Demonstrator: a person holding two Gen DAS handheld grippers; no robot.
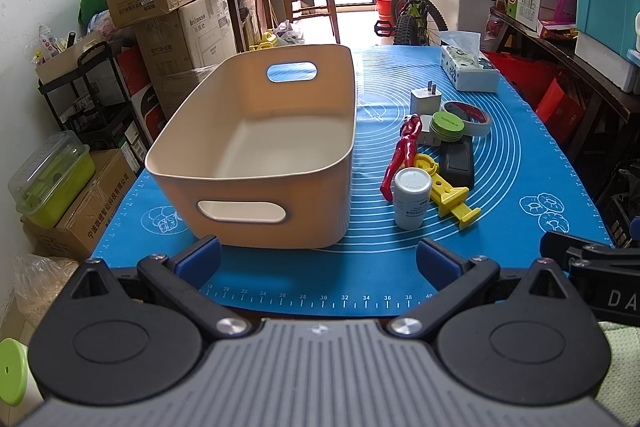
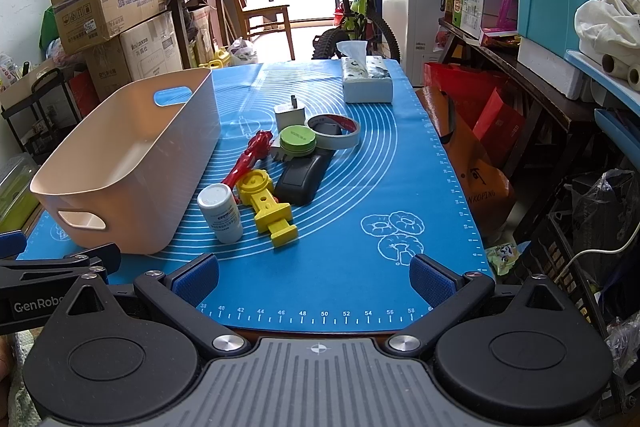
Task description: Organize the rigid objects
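Nearest us are our two grippers, both hovering at the near edge of the mat (image 2: 360, 267). The left gripper (image 1: 318, 259) has its jaws spread wide with nothing between them, and the right gripper (image 2: 314, 277) is likewise wide apart and empty.

The bin (image 1: 256, 195) stands on the left half of the mat, empty, its long axis running from the near edge toward the far edge. The left gripper faces the bin's near wall almost head on.

The things to sort lie in a loose cluster just right of the bin. The bottle (image 2: 221, 213) stands upright closest to the near edge. Just behind it lies the yellow toy (image 2: 268, 207), its long axis running from near-right to far-left. The red figure (image 2: 250, 159) lies slanted beside the bin wall. Farther back are the remote (image 2: 304, 179), the green tin (image 2: 297, 141), the tape roll (image 2: 334, 133) and the charger (image 2: 290, 113).

We judge that nothing is sorted yet. The bottle lies ahead and slightly left of the right gripper, and ahead and right of the left one. The right gripper looks the nearer, so it should take the bottle first.
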